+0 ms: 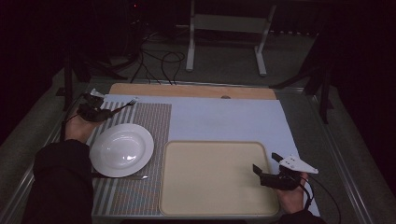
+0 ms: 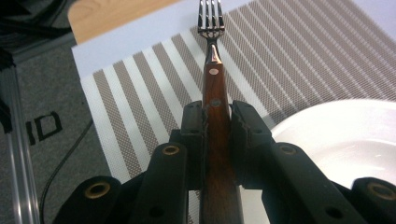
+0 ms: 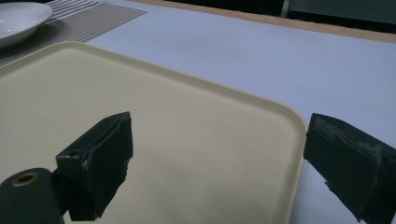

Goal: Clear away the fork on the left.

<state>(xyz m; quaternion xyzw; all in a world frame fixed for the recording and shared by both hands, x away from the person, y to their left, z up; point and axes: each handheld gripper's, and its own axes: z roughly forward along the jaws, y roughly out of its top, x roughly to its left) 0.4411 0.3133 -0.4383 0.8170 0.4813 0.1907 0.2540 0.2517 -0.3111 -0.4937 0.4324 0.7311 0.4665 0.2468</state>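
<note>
Wood-handled fork (image 2: 213, 88) clamped between the pads of the left hand-held gripper (image 2: 215, 122), jaws shut tight on the reddish-brown handle, tines pointing away over the striped placemat (image 2: 140, 88). Held clear of the mat, near its far left corner, just beyond the white plate (image 1: 121, 150). Likely light and stiff, the polished wood a little slippery, the metal tines the heavier end; best gripped mid-handle, as now, so as not to pivot. Right hand-held gripper (image 1: 266, 164) wide open and holding nothing, poised over the near right corner of the cream tray (image 1: 215, 177). Seen close in the left gripper view: rivets on the handle and four tines. Seen from the high view instead: a knife (image 1: 122, 176) lying by the plate's near edge, the pale cover of the bench (image 1: 224, 119), both forearms reaching in. Close in the right gripper view: tray rim (image 3: 280, 112) between the spread jaws.
</note>
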